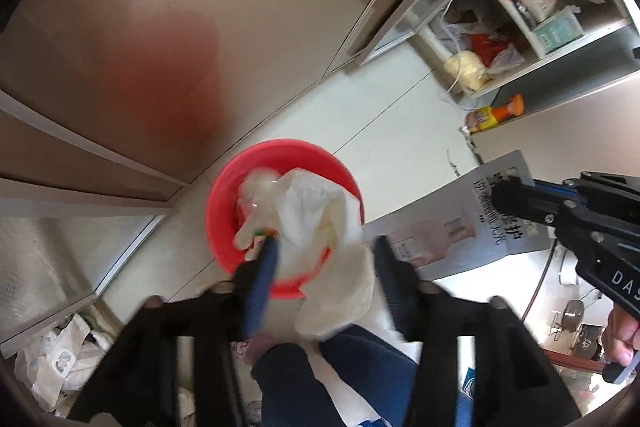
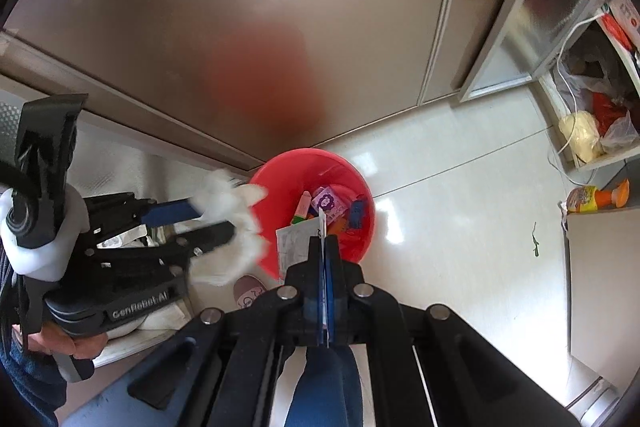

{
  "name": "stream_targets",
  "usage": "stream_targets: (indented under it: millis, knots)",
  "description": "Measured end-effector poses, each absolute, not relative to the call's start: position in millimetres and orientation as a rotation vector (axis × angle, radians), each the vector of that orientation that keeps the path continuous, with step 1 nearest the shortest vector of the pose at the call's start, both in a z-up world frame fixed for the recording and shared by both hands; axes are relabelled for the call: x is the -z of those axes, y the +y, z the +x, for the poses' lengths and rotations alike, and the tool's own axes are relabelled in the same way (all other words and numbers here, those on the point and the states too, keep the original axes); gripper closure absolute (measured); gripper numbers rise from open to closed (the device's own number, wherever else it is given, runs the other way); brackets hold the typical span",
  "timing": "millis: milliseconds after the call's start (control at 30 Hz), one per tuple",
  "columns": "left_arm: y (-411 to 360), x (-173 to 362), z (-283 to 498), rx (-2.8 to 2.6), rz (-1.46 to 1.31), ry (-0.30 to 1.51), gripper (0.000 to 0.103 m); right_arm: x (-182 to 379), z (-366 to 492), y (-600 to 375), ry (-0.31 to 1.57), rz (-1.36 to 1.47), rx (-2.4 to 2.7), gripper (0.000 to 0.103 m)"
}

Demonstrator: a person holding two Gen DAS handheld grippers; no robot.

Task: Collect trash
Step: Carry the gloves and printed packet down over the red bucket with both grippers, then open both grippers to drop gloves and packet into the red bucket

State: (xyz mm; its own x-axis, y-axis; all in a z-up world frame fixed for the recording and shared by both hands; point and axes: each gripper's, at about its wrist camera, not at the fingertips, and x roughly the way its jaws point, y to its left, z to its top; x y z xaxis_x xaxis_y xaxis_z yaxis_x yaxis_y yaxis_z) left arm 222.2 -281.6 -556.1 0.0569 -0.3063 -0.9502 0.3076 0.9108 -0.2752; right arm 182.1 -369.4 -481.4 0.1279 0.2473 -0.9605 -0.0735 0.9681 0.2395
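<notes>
Bucket [image 2: 352,171], red and round, one in number, standing on the pale tiled floor [image 2: 460,227] close to the cabinet doors [image 2: 240,27]; it serves as the landmark for all positions below. Two claws are visible.

Left claw [image 1: 324,259]: fingers spread wide apart. One crumpled white tissue [image 1: 320,227] lies in the gap between them, above the bucket mouth, draping over the near rim; whether either finger touches it cannot be told. Its long axis runs from the bucket's centre toward the camera, the loose lower end hanging outside the near rim. In the right wrist view the same tissue appears blurred at the bucket's left rim.

Right claw [image 2: 326,243]: fingers pressed together, pinching one thin white paper slip [image 2: 298,247] by its edge. The slip hangs over the near side of the bucket mouth, held roughly edge-on between the fingers, its flat face extending to the left.

Inside the bucket: several small colourful wrappers [image 2: 328,207], including one purple, one blue and one orange piece; an exact count cannot be made.

Beyond the bucket, far right: one orange-capped bottle [image 2: 596,199] lying on its side by the open shelf [image 2: 600,159], which holds plastic bags.
</notes>
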Motion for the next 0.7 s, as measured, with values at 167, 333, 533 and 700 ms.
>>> stream_targets:
  millis: [167,333,533,700]
  knots:
    - [-275.2,555.0,220.6,0.428,0.043,1.421,0.021,490.7,179.4,-358.8,1.429,0.134,-0.247,0.102]
    - [-262.2,551.4,218.3,0.404,0.043,1.425,0.019,497.8,181.4,-350.8,1.448,0.126,-0.261,0.102]
    - [-244.8,553.6,214.7,0.353,0.039,1.428,0.019,503.2,188.7,-336.3,1.466,0.104,-0.303,0.102]
    - [-227.6,557.0,211.3,0.296,0.038,1.430,0.019,513.3,191.6,-320.2,1.493,0.085,-0.327,0.102]
